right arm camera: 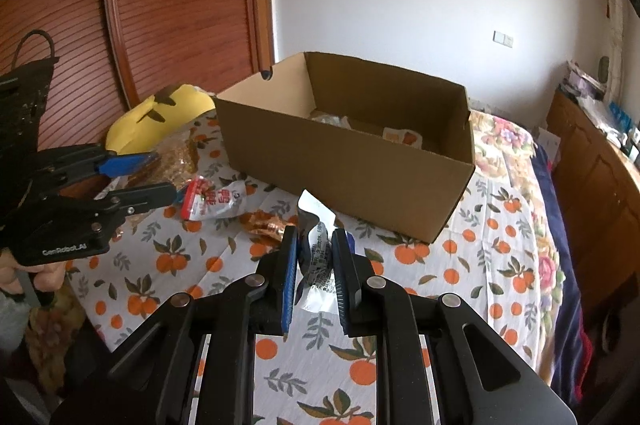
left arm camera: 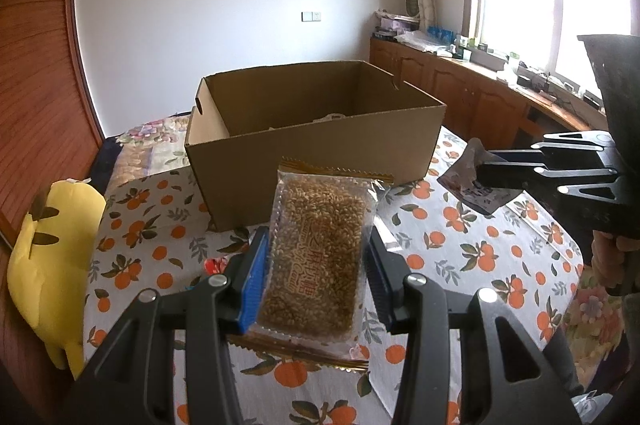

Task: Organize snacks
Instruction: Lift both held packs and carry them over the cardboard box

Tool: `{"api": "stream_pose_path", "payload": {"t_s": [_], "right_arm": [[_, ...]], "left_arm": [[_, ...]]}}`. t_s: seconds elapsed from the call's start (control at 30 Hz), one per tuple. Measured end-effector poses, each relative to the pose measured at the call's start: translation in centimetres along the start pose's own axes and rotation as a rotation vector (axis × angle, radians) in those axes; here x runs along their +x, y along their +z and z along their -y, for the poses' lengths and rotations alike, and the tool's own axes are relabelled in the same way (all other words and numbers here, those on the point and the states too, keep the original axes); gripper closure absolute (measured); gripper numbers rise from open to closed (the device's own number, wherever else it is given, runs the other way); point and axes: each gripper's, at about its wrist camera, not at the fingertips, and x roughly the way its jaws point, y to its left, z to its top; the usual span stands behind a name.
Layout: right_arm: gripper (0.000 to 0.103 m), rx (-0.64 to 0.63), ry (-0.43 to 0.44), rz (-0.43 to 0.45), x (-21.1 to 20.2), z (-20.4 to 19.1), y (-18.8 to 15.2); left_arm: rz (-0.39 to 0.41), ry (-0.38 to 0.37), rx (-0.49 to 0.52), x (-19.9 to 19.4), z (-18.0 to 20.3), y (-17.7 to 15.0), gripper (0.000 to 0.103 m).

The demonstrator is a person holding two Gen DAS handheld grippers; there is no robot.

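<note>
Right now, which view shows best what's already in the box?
The right wrist view: it looks over the box wall onto packets on its floor. The left wrist view sees mostly its front wall, with only a sliver inside.

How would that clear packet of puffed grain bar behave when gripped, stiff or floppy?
The grain bar packet stands straight out of the left gripper without drooping, so probably fairly stiff. It looks airy, so likely light. The pressed grains could crumble under a hard squeeze, and the glossy wrapper may be slippery.

Orange-fruit-patterned white tablecloth [left arm camera: 460, 249], plain brown cardboard box [left arm camera: 312, 161], yellow plush [left arm camera: 52, 265]
</note>
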Motion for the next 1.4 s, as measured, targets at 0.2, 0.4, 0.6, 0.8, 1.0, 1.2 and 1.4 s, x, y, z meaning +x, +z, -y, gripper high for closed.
{"api": "stream_pose_path", "payload": {"t_s": [0.2,0.4,0.6,0.8,1.0,1.2,1.4], "right_arm": [[0.088,-0.019,0.004,0.017,-0.4,0.1,1.3],[0.088,-0.052,-0.001,0.044,-0.9,0.3,3.8],[0.088,-0.084,-0.006,0.070,-0.6,0.9,6.5],[0.088,-0.094,-0.016,0.086,0.7,1.7,8.8],[0.088,-0.116,-0.039,0.088,2.3,2.2,10.5],[0.088,-0.133,-0.055,0.067,4.6,2.6,11.4],[0.088,-0.147,-0.072,0.052,7.0,3.2,12.4]], "left_arm": [[0.026,0.004,0.010,0.4,-0.2,2.0,0.058],[0.070,-0.009,0.026,0.5,-0.6,5.3,0.058],[0.104,-0.007,0.055,1.1,-1.4,9.0,0.058],[0.085,-0.002,0.073,2.9,-2.7,11.0,0.058],[0.074,-0.016,0.068,5.2,-4.1,12.1,0.058],[0.053,-0.036,0.028,8.6,-5.6,12.7,0.058],[0.016,-0.040,0.024,12.2,-6.4,12.9,0.058]]}}
